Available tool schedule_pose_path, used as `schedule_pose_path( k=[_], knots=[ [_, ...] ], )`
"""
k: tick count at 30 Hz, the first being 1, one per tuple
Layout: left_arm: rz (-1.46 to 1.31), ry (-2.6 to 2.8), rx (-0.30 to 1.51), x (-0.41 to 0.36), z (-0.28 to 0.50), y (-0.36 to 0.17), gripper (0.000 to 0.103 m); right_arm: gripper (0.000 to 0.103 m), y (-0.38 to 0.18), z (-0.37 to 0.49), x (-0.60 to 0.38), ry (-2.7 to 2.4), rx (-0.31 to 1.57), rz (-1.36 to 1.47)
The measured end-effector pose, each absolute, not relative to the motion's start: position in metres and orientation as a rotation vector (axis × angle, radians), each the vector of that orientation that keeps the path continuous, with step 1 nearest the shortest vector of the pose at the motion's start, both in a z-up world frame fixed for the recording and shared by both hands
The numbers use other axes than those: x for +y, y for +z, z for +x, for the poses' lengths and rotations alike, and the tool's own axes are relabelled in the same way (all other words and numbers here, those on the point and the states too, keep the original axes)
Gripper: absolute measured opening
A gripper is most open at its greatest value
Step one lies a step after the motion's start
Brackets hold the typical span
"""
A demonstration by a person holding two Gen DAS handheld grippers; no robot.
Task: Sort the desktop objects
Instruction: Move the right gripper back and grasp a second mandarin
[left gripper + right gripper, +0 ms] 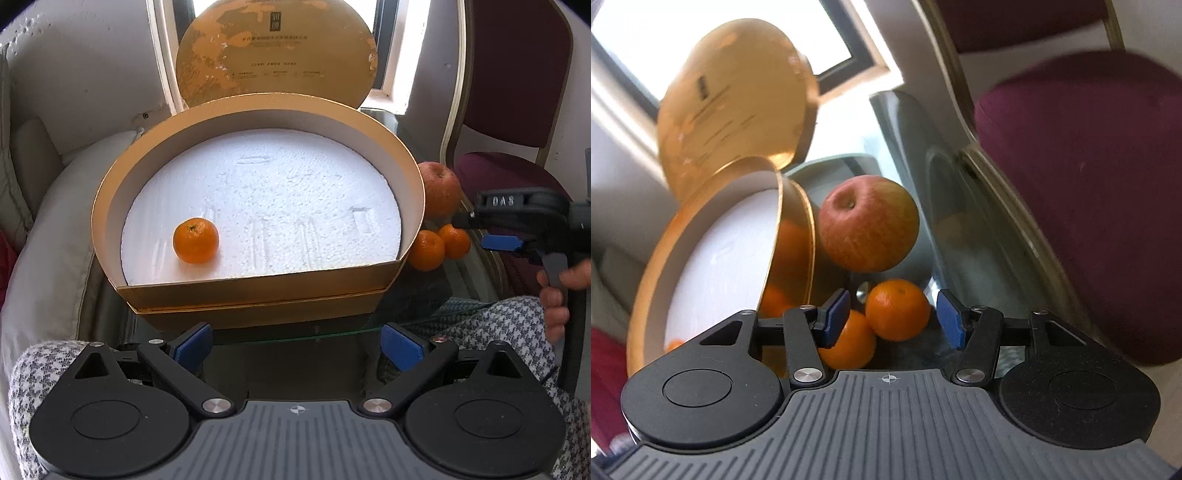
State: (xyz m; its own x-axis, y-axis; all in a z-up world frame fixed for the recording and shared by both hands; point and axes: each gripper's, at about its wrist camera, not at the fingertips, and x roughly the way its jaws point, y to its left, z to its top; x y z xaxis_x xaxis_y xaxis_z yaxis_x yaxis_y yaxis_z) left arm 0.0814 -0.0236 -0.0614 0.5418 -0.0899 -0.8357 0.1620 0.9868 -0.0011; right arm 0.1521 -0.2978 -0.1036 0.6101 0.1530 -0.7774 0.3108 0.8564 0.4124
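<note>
Glass surface (pixel 964 236): gold box (pixel 258 291) holds 1 tangerine (pixel 195 240). Both grippers' jaws apart, right gripper (pixel 892 319) near 2 tangerines (pixel 897 309).

apple (pixel 439 190) half hidden behind gold box (pixel 258 291)

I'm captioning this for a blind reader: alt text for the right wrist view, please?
The open right gripper points at two tangerines on a glass table, with an apple behind them. A round gold box stands to the left.

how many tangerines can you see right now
3: one tangerine inside the gold box on the foam, two outside on the glass table beside the apple. More may be hidden.
</note>
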Motion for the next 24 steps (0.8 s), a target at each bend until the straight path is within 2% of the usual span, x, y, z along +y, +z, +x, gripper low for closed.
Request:
schedule_pose_path(
  k=[9,14,24],
  knots=[
    [0.075,-0.141,1.006,-0.021,0.083,-0.067,0.099,0.059,-0.127,0.165,-0.306,-0.135,0.983,0.724],
    [0.074,-0.134,1.006,-0.019,0.081,-0.067,0.099,0.046,-0.135,0.169,-0.311,-0.159,0.996,0.784],
    [0.041,-0.133,0.982,-0.012,0.073,-0.059,0.099,0.045,-0.124,0.162,-0.313,-0.168,0.987,0.771]
  ],
)
